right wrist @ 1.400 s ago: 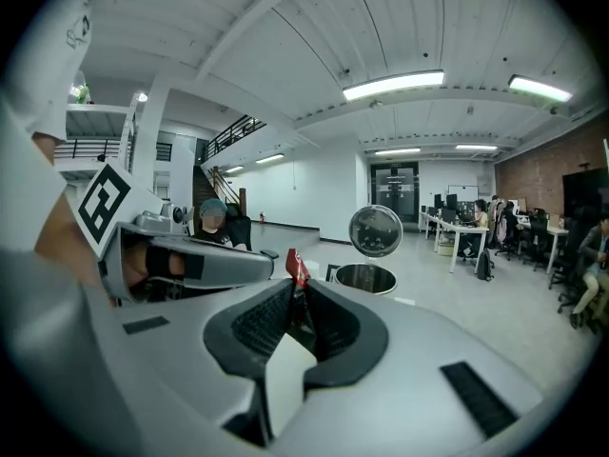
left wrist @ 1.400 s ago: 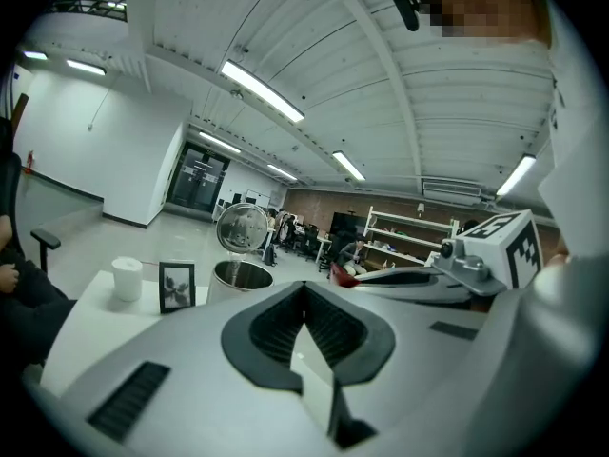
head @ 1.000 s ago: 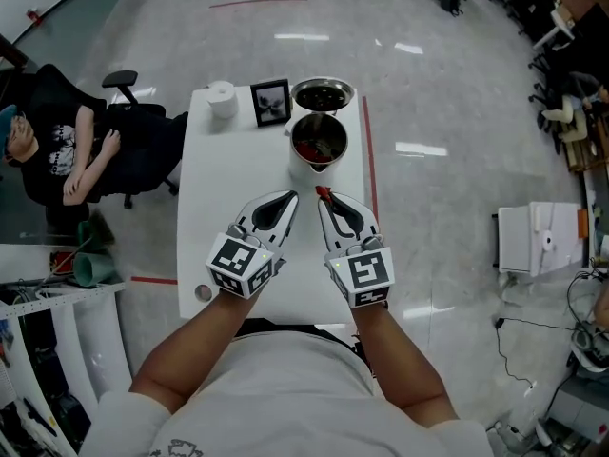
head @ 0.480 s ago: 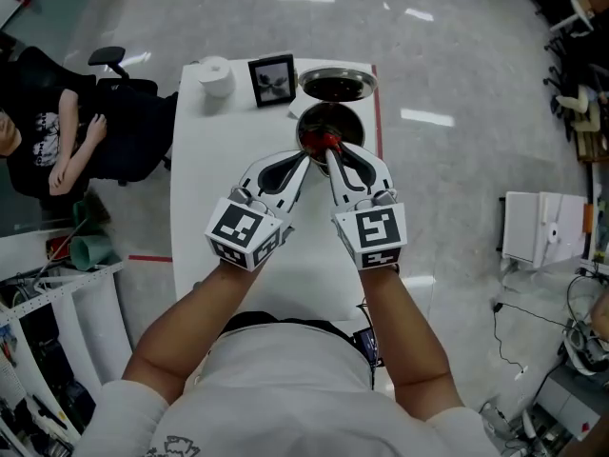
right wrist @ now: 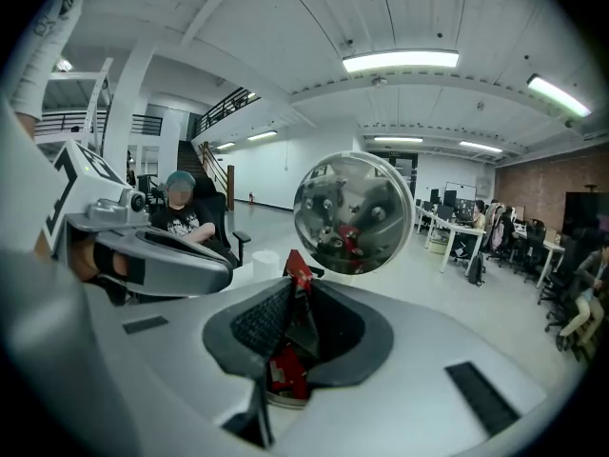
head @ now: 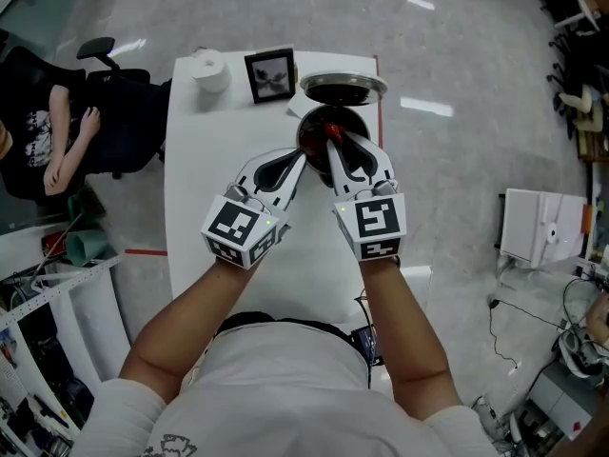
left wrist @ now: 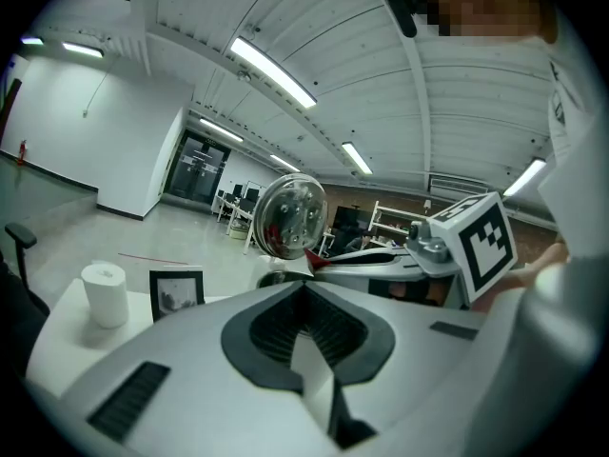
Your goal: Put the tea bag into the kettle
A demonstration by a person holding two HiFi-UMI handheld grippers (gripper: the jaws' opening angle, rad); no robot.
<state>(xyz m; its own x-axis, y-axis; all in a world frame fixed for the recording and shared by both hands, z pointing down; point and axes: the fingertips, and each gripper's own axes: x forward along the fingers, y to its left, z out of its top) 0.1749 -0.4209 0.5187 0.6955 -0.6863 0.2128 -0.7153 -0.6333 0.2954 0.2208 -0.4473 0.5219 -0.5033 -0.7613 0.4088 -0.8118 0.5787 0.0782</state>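
Observation:
A steel kettle [head: 306, 139] stands open at the far middle of the white table [head: 200, 188]. Its round shiny lid [head: 343, 88] is tipped up behind the mouth. My right gripper [head: 332, 144] is shut on a red tea bag [head: 329, 141] and holds it over the kettle's mouth. In the right gripper view the tea bag [right wrist: 288, 365] sits pinched between the jaws, with the lid [right wrist: 357, 212] just ahead. My left gripper [head: 301, 158] is shut with nothing in it, close beside the right one at the kettle's near left rim. The left gripper view shows the lid [left wrist: 290, 215] ahead.
A roll of white paper [head: 209, 69] and a small framed picture [head: 269, 74] stand at the table's far left. A person sits in a black chair [head: 124, 131] left of the table. A white box [head: 542, 231] lies on the floor at right.
Both grippers have moved away from me toward the kettle. The tea bag went from in front of the kettle to over its mouth.

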